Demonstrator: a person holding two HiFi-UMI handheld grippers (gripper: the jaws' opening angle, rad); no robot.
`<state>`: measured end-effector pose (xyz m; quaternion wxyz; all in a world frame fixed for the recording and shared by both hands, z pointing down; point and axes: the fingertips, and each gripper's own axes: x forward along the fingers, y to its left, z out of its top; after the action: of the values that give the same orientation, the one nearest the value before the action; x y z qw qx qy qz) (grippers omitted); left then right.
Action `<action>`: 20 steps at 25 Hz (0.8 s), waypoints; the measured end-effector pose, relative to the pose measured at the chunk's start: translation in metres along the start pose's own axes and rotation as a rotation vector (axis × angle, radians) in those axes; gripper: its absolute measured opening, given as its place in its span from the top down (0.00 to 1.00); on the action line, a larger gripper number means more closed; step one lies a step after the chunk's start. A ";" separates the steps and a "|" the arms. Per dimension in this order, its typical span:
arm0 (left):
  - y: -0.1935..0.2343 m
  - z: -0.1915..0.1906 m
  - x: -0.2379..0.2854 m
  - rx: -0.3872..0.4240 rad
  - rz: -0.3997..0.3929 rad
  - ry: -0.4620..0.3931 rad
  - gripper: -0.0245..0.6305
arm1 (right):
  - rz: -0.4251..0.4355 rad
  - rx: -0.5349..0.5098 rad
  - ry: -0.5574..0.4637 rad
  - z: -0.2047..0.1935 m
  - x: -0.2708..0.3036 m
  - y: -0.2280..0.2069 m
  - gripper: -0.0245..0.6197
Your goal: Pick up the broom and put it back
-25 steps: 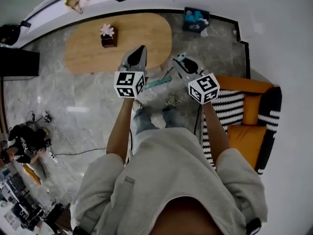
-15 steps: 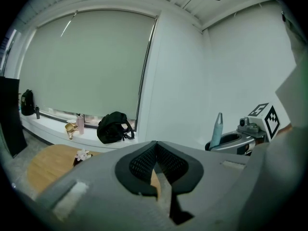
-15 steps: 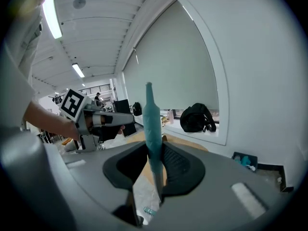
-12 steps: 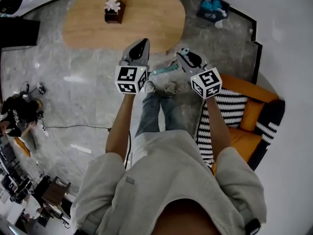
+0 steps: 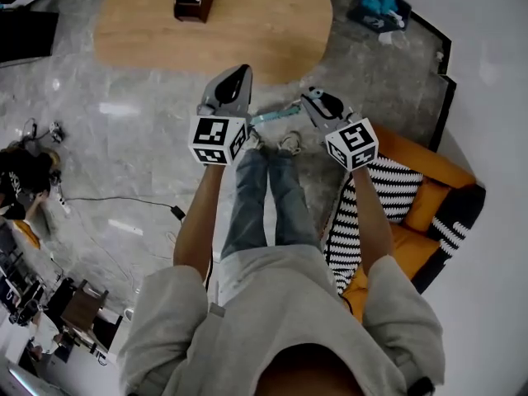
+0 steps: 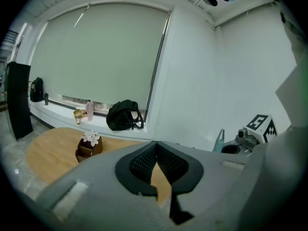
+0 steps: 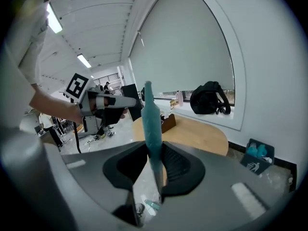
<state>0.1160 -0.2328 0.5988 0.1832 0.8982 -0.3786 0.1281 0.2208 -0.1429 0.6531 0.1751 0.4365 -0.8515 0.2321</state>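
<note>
Head view looks steeply down; both gripper views face outward, sharing the table.

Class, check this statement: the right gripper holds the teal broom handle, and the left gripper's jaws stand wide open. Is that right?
Not quite. The left gripper's jaws are shut, with nothing between them, as the left gripper view shows. The rest stands: the right gripper holds the teal broom handle.

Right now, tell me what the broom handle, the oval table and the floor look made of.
Broom handle: likely plastic, smooth matte teal.
Table: wood or wood veneer, judging by its even tan, low-sheen top.
Floor: polished stone or marble-look tile, with grey veining and glossy reflections.
</note>
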 end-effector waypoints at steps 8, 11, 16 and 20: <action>0.019 -0.046 0.013 -0.038 0.023 0.028 0.96 | 0.035 0.036 0.006 -0.025 0.045 -0.024 0.81; 0.025 -0.053 0.017 -0.045 0.031 0.027 0.96 | 0.055 0.038 0.015 -0.027 0.058 -0.030 0.82; 0.030 -0.055 0.021 -0.054 0.044 0.017 0.96 | 0.062 0.029 0.004 -0.023 0.070 -0.034 0.81; 0.030 -0.058 0.022 -0.058 0.046 0.019 0.96 | 0.064 0.029 -0.005 -0.016 0.082 -0.043 0.81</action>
<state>0.1042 -0.2414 0.6663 0.2097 0.8823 -0.4008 0.1300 0.2119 -0.2105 0.7184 0.1591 0.4122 -0.8619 0.2489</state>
